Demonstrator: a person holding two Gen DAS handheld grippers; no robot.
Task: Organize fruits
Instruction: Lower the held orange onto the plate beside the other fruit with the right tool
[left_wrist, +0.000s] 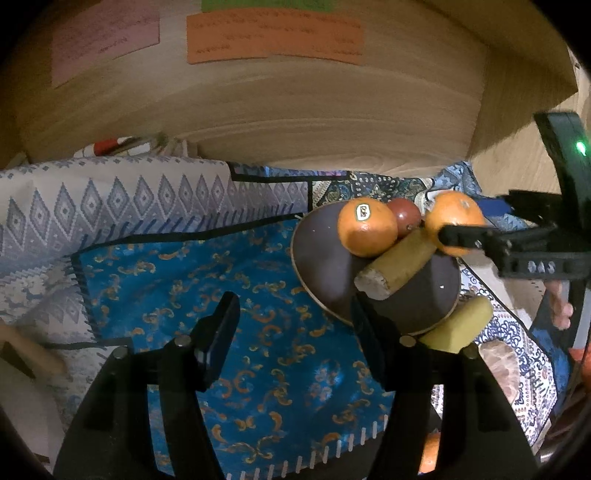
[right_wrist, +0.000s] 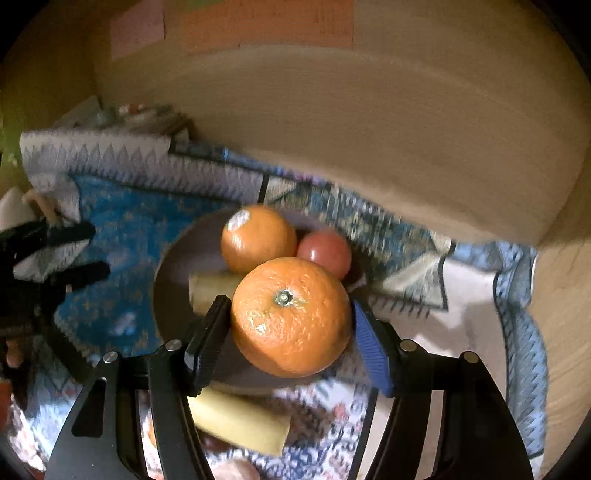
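Oranges are sitting at the dark plate (left_wrist: 328, 266): one with a sticker (left_wrist: 366, 230) is resting on the plate's far side, and a second orange (right_wrist: 291, 315) is sitting between the fingers of the right gripper (right_wrist: 291, 332) just above the plate's near edge. Its jaws are pressing on both sides of that orange, stem end facing the camera. A red apple (right_wrist: 325, 253) is lying behind the held orange, touching the stickered one. A banana (left_wrist: 397, 266) is lying across the plate, its cut end pointing toward the plate's near rim, and a second banana (left_wrist: 458, 326) is resting just off the plate on the patterned cloth (left_wrist: 207, 295). The left gripper (left_wrist: 295, 325) is hovering over the blue cloth beside the plate, its jaws standing wide apart with nothing between them. Coloured paper notes (left_wrist: 273, 37) are hanging on the wooden panel beyond the plate.
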